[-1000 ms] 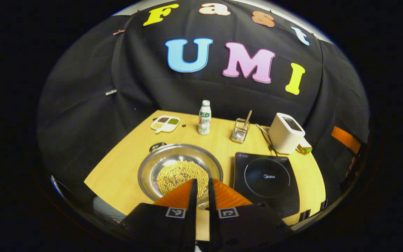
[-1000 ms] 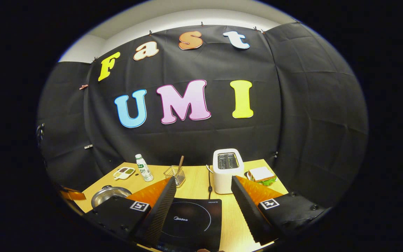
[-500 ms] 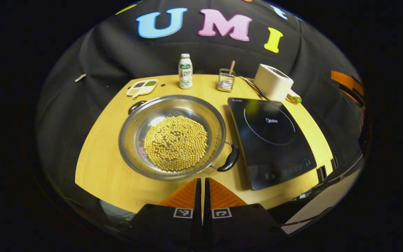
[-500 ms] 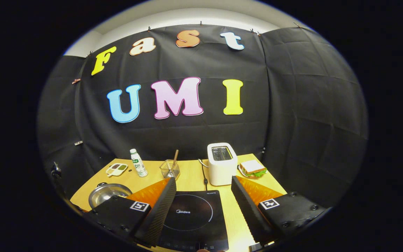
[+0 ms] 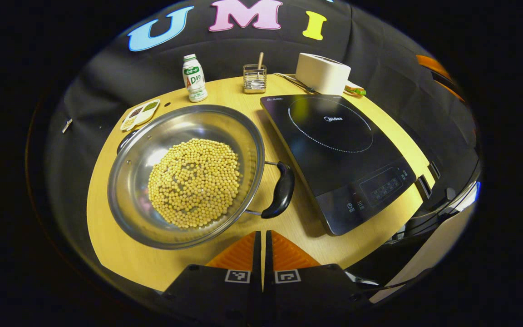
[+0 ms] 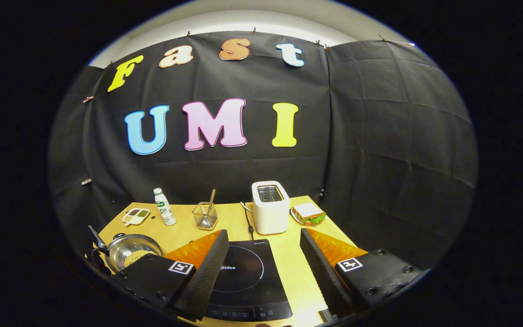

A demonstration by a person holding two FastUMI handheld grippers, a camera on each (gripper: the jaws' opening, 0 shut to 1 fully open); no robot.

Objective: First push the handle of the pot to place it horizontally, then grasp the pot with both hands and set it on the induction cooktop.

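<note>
My left gripper [image 5: 262, 240]: I am holding its two fingers pressed together with nothing between them, hanging above the tabletop's near edge, just short of the pot's handle.
My right gripper [image 6: 263, 254]: I am holding its fingers spread wide and empty, hovering over the near end of the induction cooktop [image 6: 243, 277].
Pot [image 5: 184, 175]: one steel pot is sitting on the left part of the tabletop [image 5: 120, 259], apart from the cooktop, and is carrying one heap of yellow beans [image 5: 193, 181].
Handles: the left gripper view is showing two, a dark handle [image 5: 280, 188] pointing toward the cooktop and another [image 5: 123, 141] at the far left rim.
Induction cooktop [image 5: 338, 150]: one black cooktop is lying just right of the pot, its control strip toward the near edge.
Far edge, counted: one bottle [image 5: 194, 78], one wire holder [image 5: 255, 78] with a stick in it, one white toaster [image 5: 323, 72], and one divided dish [image 5: 140, 114] toward the far left corner.
Left gripper view is giving: the beans in full and both handles.
Right gripper view is giving: the toaster's slots [image 6: 268, 194], and one sandwich [image 6: 308, 212] lying right of the toaster; the pot [image 6: 127, 250] is peeking past my finger at the left.
</note>
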